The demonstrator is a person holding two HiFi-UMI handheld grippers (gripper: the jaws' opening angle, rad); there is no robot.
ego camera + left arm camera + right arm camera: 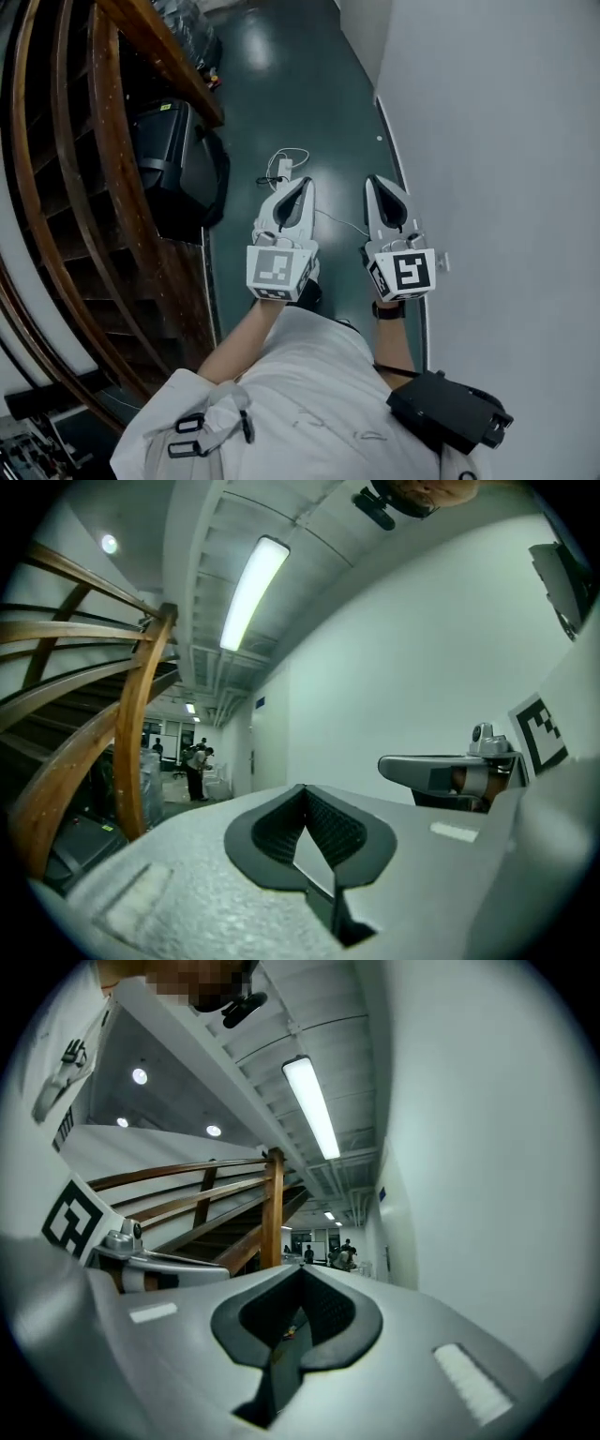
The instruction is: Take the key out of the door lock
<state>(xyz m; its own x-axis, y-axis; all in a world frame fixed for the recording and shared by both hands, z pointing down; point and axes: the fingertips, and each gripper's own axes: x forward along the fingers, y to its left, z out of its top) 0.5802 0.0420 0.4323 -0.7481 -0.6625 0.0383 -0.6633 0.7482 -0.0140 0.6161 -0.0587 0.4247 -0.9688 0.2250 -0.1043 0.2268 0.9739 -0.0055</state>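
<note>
Green, dark and shiny, on the floor of a narrow hall, with a white wall on the right and a brown wooden stair rail on the left. Held out low in front, side by side but not touching: left tongs and right tongs, both grey-white, both pointing ahead along the hall. Shut, the left tongs, tips pressed together with nothing between them. Shut too, the right tongs, tips together, with only a tiny orange speck in the dark gap behind the tips, too small to tell what. On the back of each, a cube with black-and-white squares. Just past the left tongs, on the floor, a white cable. Beside the stairs, a big black box. At the hip on the right, a smaller black box. Up above, a long bright lamp, and far down the hall a few people. No sight of the key or the door lock in any view, so cannot tell where they are.
</note>
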